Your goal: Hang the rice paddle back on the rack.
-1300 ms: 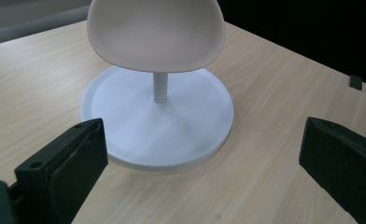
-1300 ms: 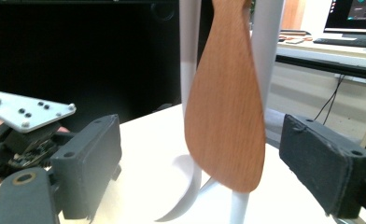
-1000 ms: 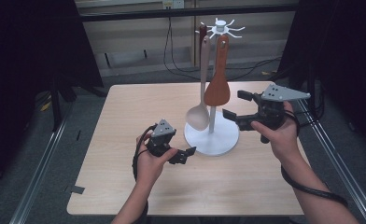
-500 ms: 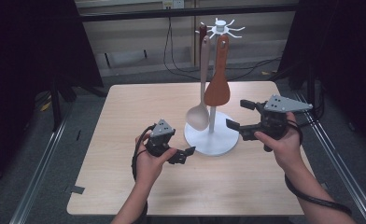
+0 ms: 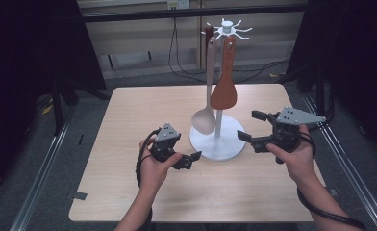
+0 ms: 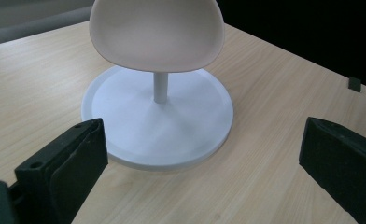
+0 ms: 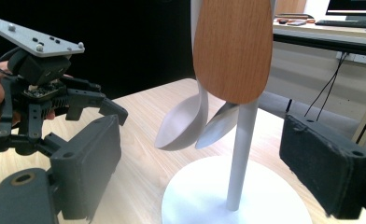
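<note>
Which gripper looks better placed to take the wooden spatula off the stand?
Probably the right gripper: its open jaws face the wooden spatula, which hangs on its side. The left gripper sits lower, by the stand's base.

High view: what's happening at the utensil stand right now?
A person holds a gripper in each hand, either side of a white utensil stand on the wooden table. A pale spoon and a wooden spatula hang from its hooks. The right gripper is open, aimed at the stand's pole below the spatula. The left gripper is open too, low by the base, facing the spoon's bowl. Neither holds anything.
</note>
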A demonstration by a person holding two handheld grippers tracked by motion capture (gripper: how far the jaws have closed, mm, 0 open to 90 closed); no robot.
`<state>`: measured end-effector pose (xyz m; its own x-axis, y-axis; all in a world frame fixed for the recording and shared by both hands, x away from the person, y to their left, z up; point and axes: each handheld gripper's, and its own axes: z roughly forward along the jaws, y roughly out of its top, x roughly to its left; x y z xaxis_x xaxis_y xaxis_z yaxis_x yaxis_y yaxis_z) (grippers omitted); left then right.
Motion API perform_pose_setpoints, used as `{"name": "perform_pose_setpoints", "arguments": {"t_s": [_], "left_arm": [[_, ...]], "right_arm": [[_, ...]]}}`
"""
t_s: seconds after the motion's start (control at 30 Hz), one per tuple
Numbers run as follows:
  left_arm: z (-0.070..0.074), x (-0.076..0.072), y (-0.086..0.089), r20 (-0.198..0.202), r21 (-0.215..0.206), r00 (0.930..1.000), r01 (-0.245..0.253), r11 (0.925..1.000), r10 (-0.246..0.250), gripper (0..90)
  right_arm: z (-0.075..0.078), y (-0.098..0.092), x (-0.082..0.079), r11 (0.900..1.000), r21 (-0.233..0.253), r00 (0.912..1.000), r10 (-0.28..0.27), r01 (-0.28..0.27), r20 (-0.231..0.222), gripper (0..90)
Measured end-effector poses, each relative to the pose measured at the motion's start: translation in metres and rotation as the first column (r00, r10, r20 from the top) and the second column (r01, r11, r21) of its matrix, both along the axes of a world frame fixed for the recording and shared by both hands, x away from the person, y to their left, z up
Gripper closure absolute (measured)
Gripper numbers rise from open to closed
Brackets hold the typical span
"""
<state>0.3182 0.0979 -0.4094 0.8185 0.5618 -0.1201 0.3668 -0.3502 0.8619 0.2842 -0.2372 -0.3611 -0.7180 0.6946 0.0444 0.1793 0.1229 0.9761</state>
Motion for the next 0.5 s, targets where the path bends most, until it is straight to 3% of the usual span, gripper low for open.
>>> {"name": "perform_pose_setpoints", "arguments": {"t_s": [0.5], "left_arm": [[0.001,-0.001,0.001,-0.003,-0.001,1.0000,0.002,1.0000,-0.002,1.1]], "right_arm": [[-0.015,-0.002,-0.012,1.000,-0.020,1.0000,0.001,-0.001,-0.001,12.6]]}}
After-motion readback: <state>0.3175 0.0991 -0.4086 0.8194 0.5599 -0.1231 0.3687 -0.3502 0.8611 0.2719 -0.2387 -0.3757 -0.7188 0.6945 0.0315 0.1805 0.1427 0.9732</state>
